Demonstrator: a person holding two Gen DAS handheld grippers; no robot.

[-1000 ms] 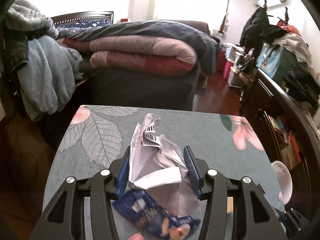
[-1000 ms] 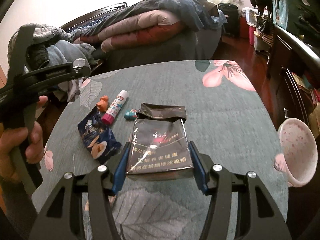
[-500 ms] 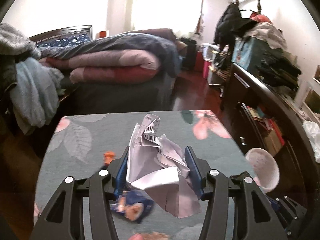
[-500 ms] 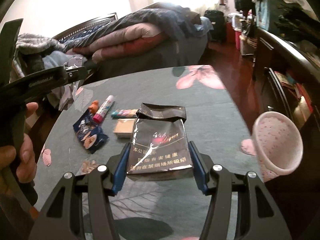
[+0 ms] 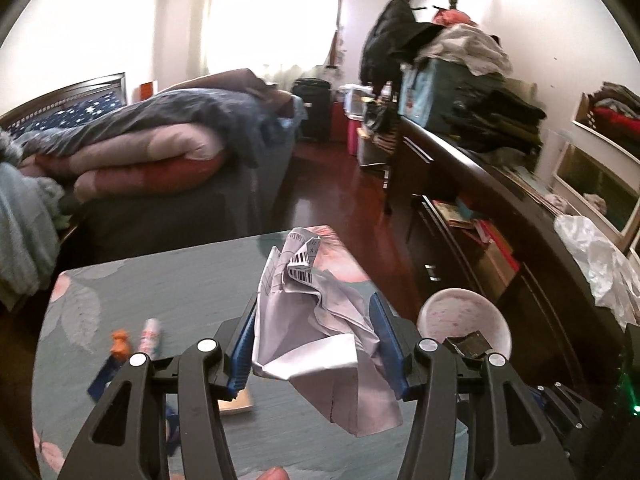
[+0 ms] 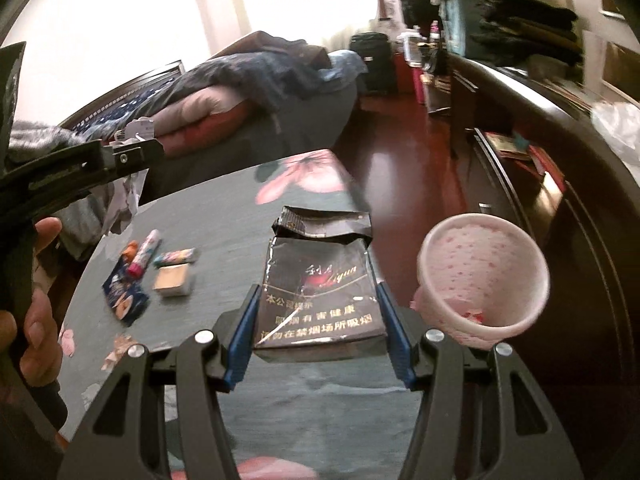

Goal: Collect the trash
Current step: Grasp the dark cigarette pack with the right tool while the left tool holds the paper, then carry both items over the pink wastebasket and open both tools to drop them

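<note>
left hand-held gripper (image 5: 314, 334) clamps crumpled barcoded paper (image 5: 320, 320) | right hand-held gripper (image 6: 318, 334) clamps torn-open black cigarette pack (image 6: 320, 284)

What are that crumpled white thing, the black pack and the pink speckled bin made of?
Crumpled sheet: thin paper, matte, sharply creased, with printed barcodes.
Black pack: probably paperboard under glossy film; it reflects light, and its torn top is bent open.
Bin: likely smooth plastic, judging by its thin, even rim, though the picture is blurred.

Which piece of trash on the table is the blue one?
The crinkled snack wrapper, lying flat at the table's left side beside the pink-capped stick. It is blue; the crumpled paper is white and the cigarette pack is black.
</note>
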